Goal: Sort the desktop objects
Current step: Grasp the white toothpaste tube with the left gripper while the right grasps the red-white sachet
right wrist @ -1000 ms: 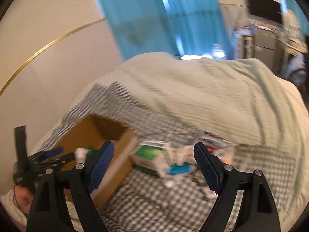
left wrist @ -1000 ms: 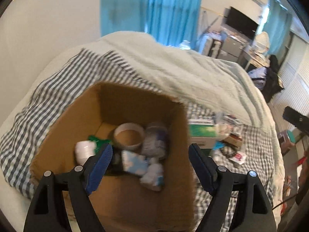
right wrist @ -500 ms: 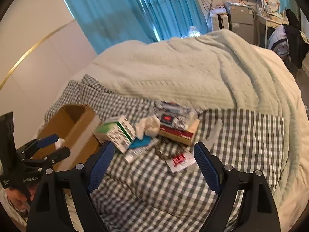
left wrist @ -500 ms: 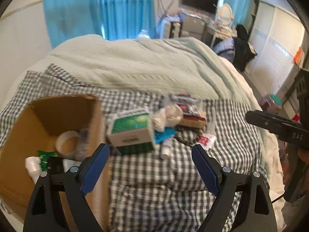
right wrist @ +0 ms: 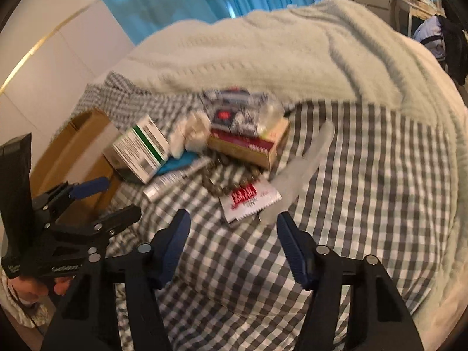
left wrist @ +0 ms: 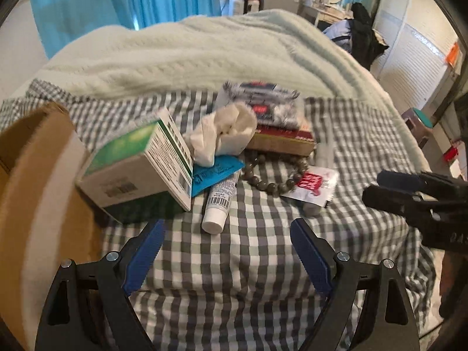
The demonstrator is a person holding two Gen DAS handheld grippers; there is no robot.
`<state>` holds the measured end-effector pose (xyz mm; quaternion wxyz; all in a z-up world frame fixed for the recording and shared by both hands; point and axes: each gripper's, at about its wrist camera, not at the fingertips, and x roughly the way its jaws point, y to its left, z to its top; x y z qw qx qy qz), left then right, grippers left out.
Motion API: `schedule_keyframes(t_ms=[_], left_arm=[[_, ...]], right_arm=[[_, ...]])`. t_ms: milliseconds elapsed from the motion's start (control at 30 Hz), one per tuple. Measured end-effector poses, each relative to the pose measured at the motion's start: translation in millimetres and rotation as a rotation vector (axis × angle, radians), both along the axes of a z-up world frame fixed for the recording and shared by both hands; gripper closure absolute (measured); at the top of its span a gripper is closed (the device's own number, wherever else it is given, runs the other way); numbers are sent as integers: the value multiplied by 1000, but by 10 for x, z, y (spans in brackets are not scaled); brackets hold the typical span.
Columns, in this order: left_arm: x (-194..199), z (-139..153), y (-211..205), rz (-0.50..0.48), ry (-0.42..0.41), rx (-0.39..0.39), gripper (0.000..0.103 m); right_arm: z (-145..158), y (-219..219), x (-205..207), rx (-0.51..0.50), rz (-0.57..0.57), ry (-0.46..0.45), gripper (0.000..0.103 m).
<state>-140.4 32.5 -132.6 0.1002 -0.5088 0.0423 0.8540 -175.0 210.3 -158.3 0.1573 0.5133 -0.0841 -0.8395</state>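
My left gripper [left wrist: 226, 234] hangs spread wide with nothing between its blue pads [left wrist: 144, 247], low over the checked cloth [left wrist: 257, 263]; my right gripper [right wrist: 231, 225] is spread and unloaded too, above the same cloth. I take the green box [left wrist: 137, 166] as my landmark. It lies tilted on the cloth, its left side against the cardboard box [left wrist: 38, 193], which stands at the cloth's left edge. A crumpled tissue [left wrist: 222, 134] sits just right of the green box, touching it, and a blue packet [left wrist: 216, 172] sticks out from under the box's right end. A white tube [left wrist: 218, 204] lies beside the green box's lower right corner, its cap pointing toward my left gripper. Farther right of the box come a bead bracelet [left wrist: 272, 180] and a red-and-white sachet [left wrist: 314, 184], the sachet lapping over the beads. Behind these, right of the tissue, a patterned pouch [left wrist: 260, 103] rests on a red carton [left wrist: 280, 142]. A clear tube [right wrist: 304, 169] lies well right of the green box, its near end by my right gripper's tips.
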Motion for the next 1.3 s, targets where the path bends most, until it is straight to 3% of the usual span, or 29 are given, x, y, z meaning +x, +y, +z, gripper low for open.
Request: schedule_keyframes(t_ms=[167, 333, 400, 500, 600, 733, 900, 1000, 1133, 1167, 1200, 1267, 1300], left_arm=[[-139, -248, -7, 7, -24, 4, 13], [-268, -444, -73, 24, -74, 18, 13], [-287, -477, -96, 28, -84, 26, 13], [-300, -470, -85, 8, -78, 24, 13], [-307, -468, -84, 1, -76, 50, 13], [-347, -509, 1, -15, -78, 15, 13], [-398, -584, 25, -22, -56, -33, 6], [-456, -650, 13, 11, -60, -33, 1], [-481, -652, 24, 1, -58, -34, 1], [-471, -650, 6, 0, -52, -26, 5], [-451, -641, -14, 0, -41, -31, 9], [-402, -605, -70, -3, -30, -42, 27], [-389, -588, -88, -4, -26, -42, 32]], right_arm=[[-266, 22, -161, -29, -12, -60, 50], [-498, -21, -317, -62, -8, -128, 65], [-526, -48, -341, -70, -4, -130, 72], [-463, -90, -356, -80, 10, -98, 74], [-464, -139, -417, -80, 21, -91, 74], [-528, -163, -505, -124, -1, -119, 74], [-587, -201, -524, -138, -26, -145, 61], [-611, -160, -555, -222, -51, -158, 48], [-631, -162, -564, -191, -57, -170, 48], [-661, -160, -569, -181, -54, -178, 48], [-675, -147, -565, -178, -57, -175, 60], [-688, -102, -541, -151, -68, -164, 81], [-684, -76, -526, -153, -70, -158, 87]])
